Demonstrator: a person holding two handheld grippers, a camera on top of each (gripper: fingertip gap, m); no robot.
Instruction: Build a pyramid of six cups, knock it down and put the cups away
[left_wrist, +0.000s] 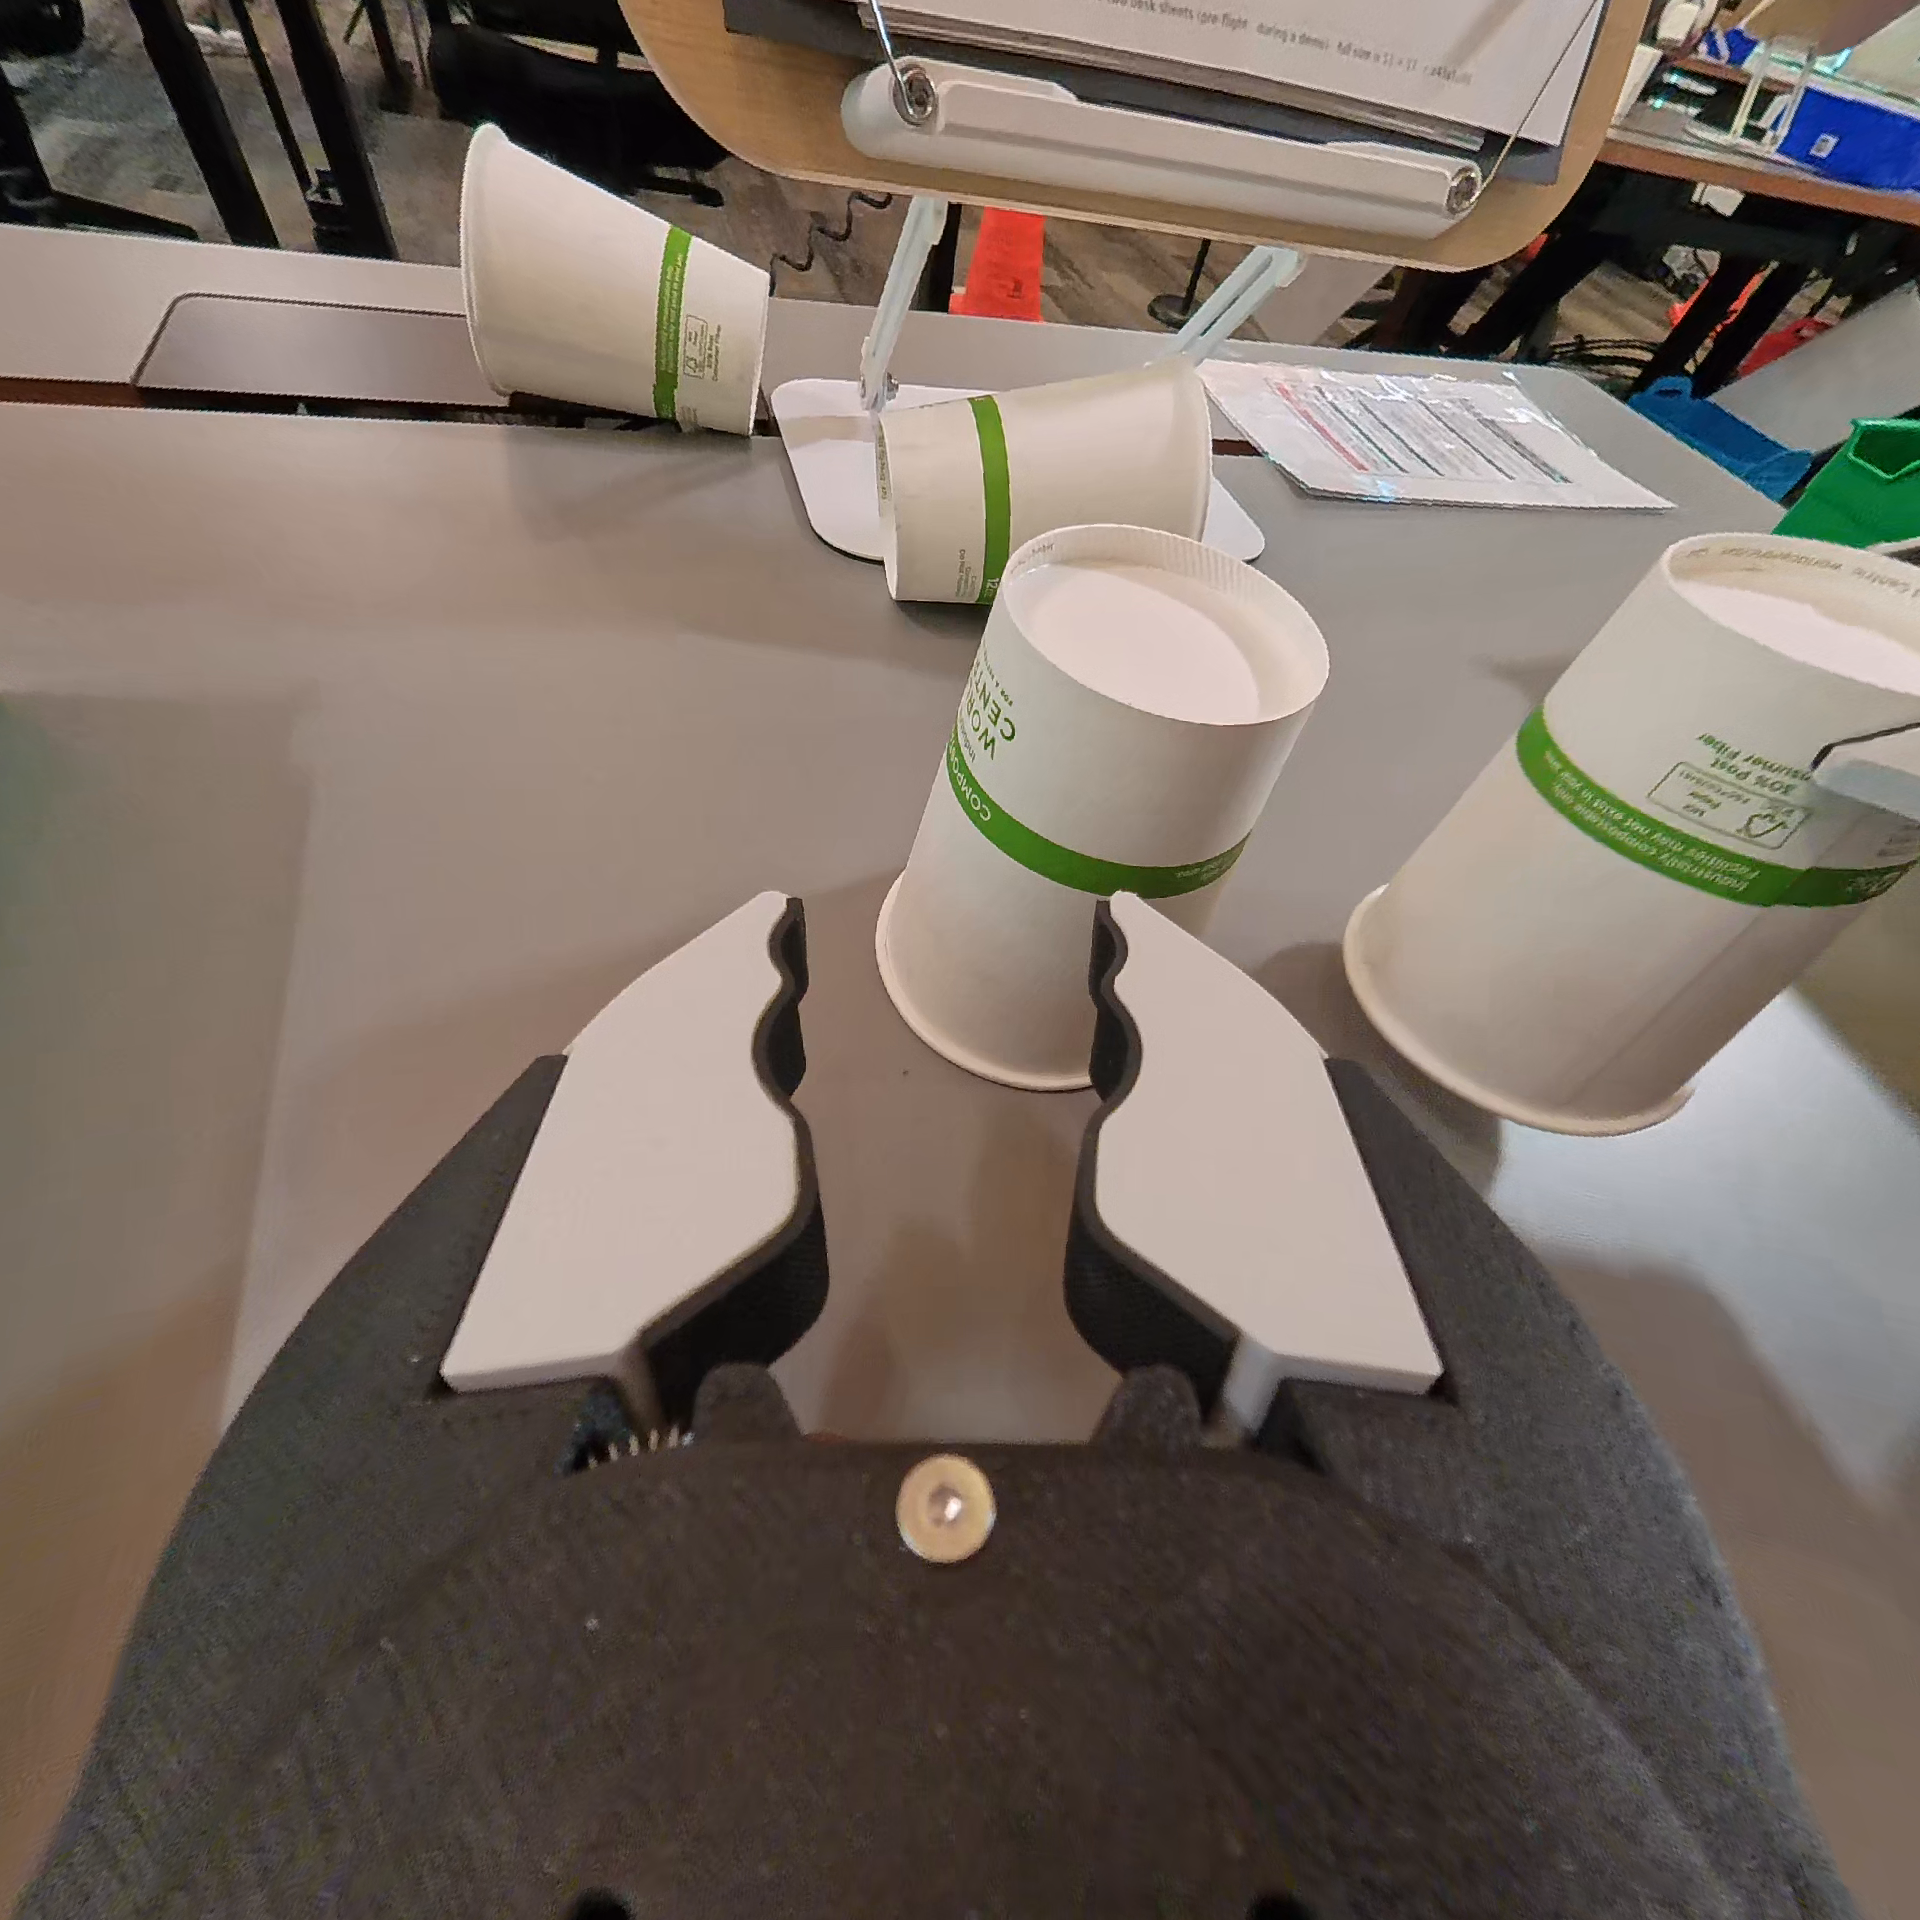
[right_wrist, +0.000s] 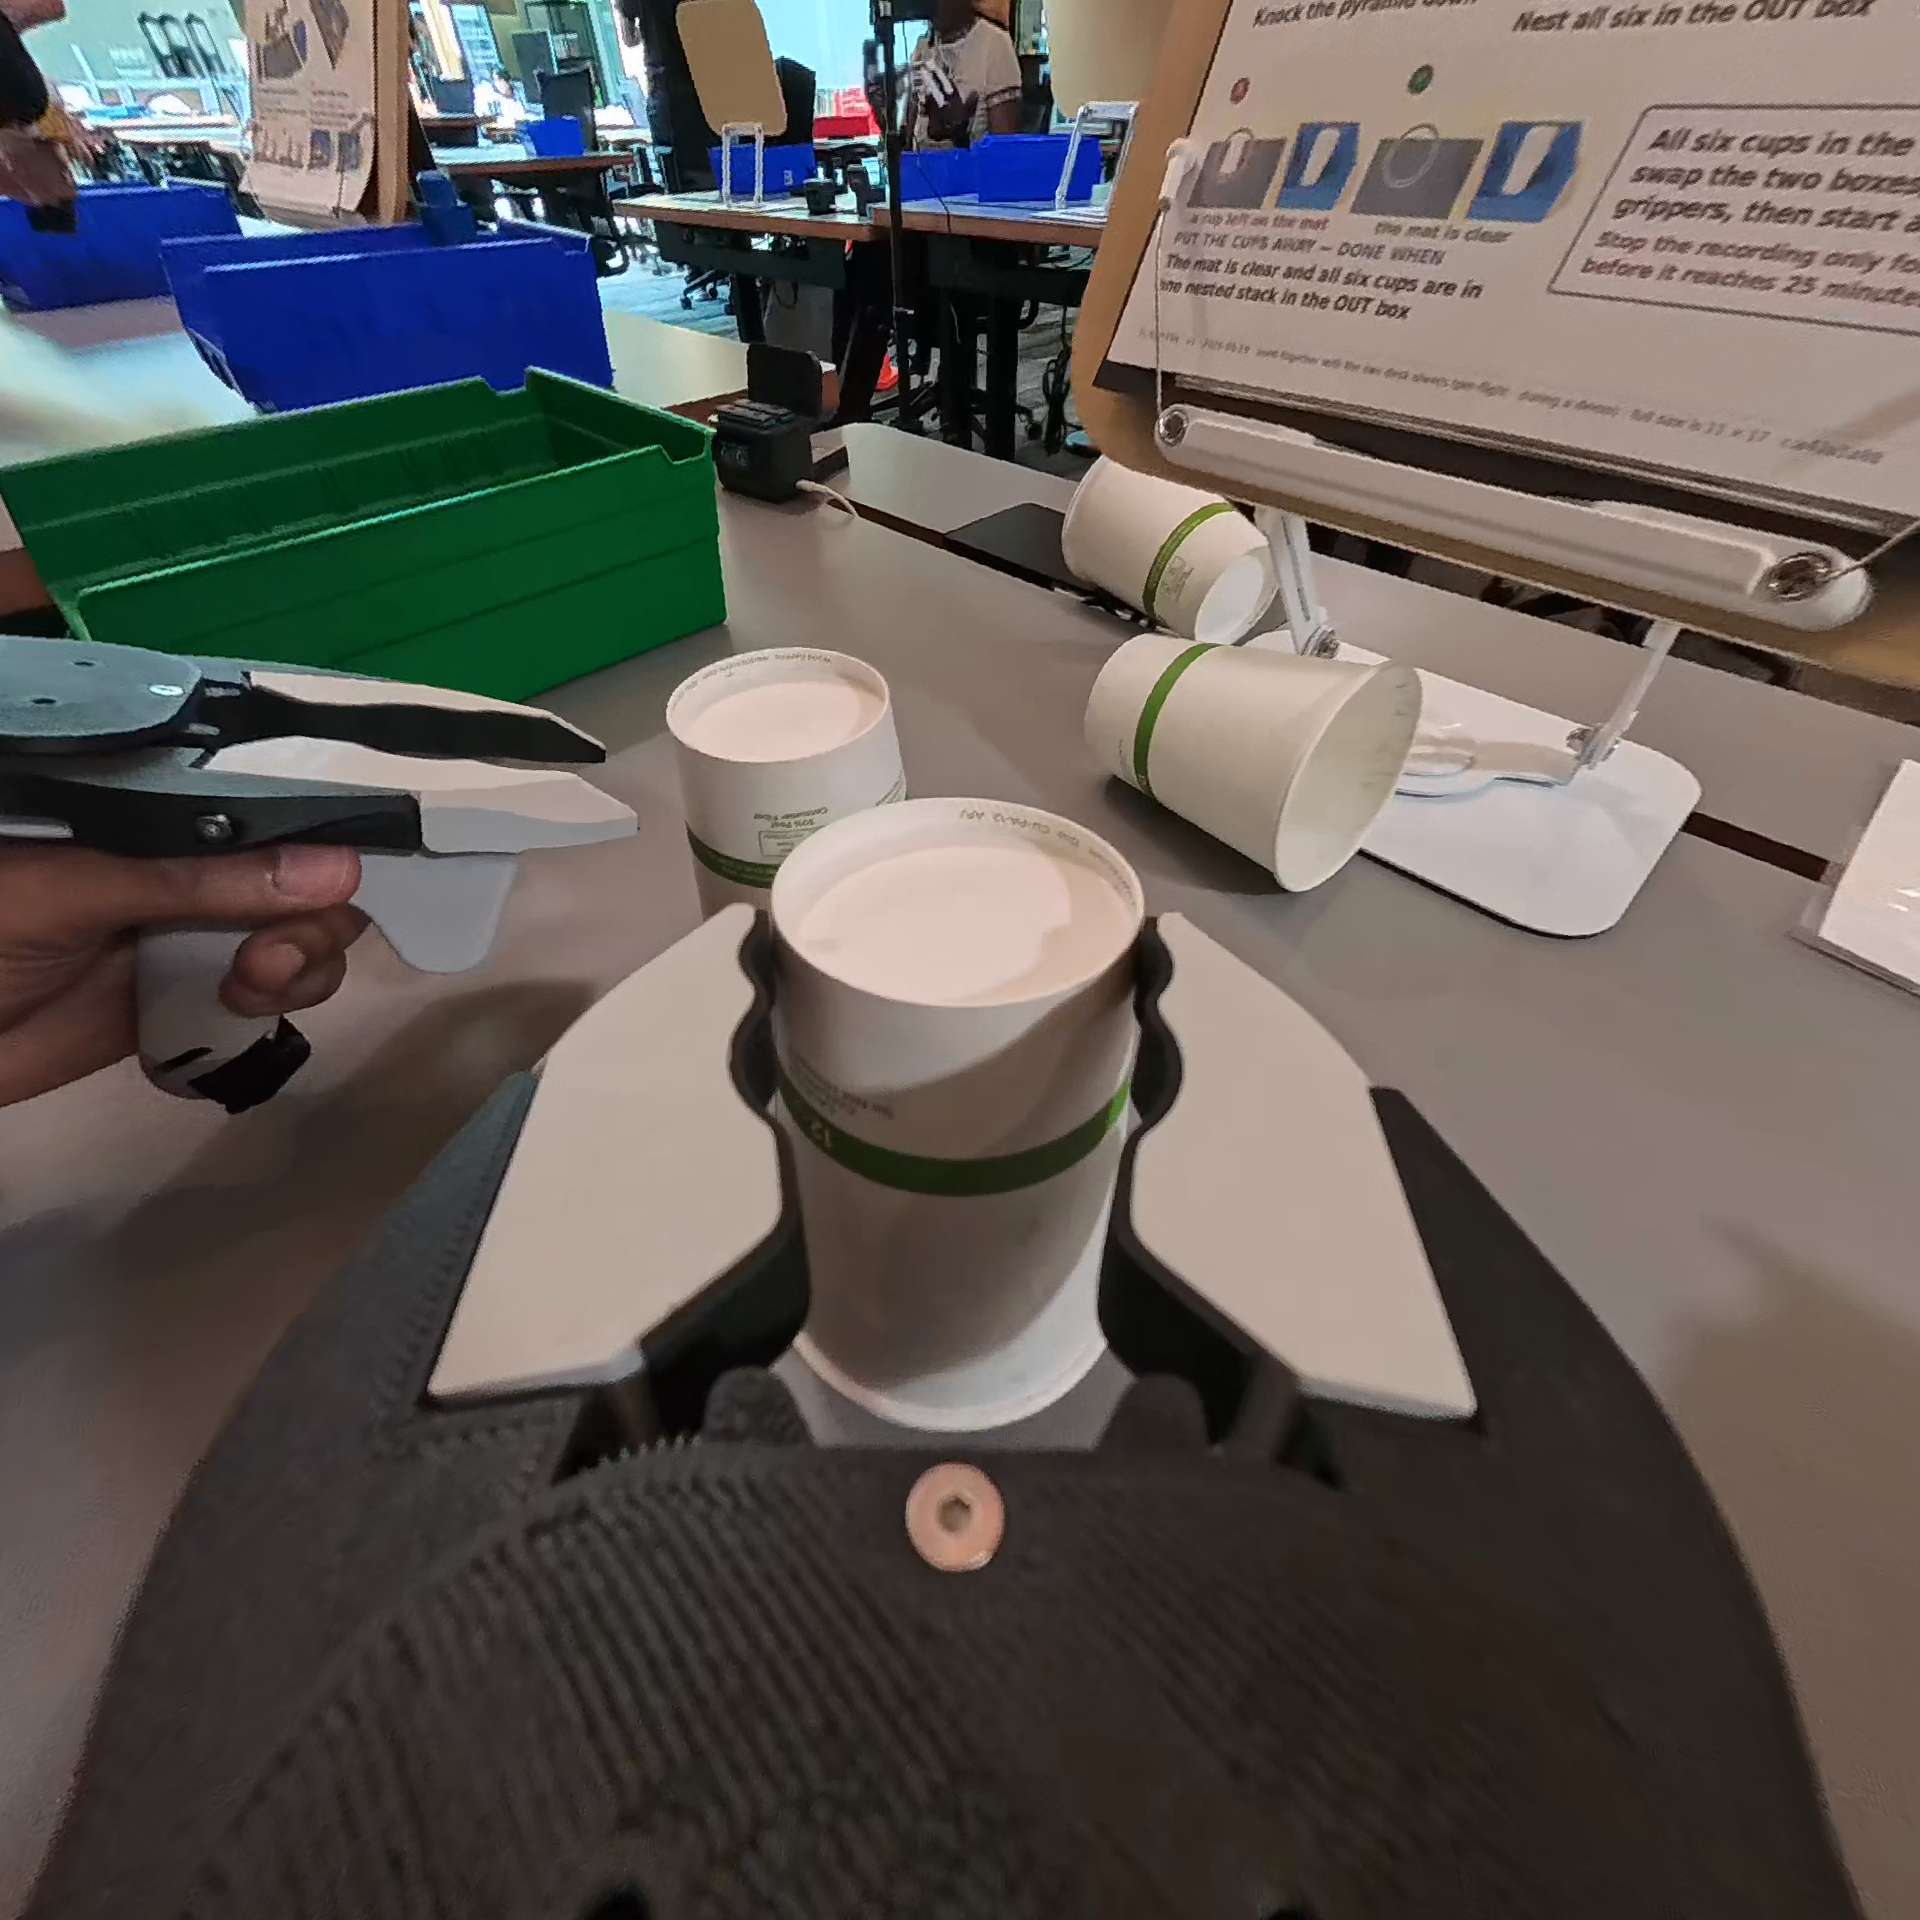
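Several white paper cups with a green band are on the grey table (left_wrist: 520, 727). My left gripper (left_wrist: 951, 925) is open and empty, with its fingertips just short of a mouth-down cup (left_wrist: 1091, 810). My right gripper (right_wrist: 951, 945) is shut on another mouth-down cup (right_wrist: 956, 1039), gripping its sides near the base end. That held cup also shows at the right of the left wrist view (left_wrist: 1621, 862). In the right wrist view the left gripper (right_wrist: 618, 784) sits at the left in a hand, beside the standing cup (right_wrist: 784, 769). I cannot tell whether the held cup touches the table.
Two more cups lie on their sides, one (right_wrist: 1247, 748) on the white base (right_wrist: 1538, 831) of a document stand (right_wrist: 1558, 208) and one (right_wrist: 1174, 551) behind it. A green bin (right_wrist: 384, 520) stands at the left, with blue bins (right_wrist: 384, 301) beyond. A laminated sheet (left_wrist: 1434, 436) lies to the right.
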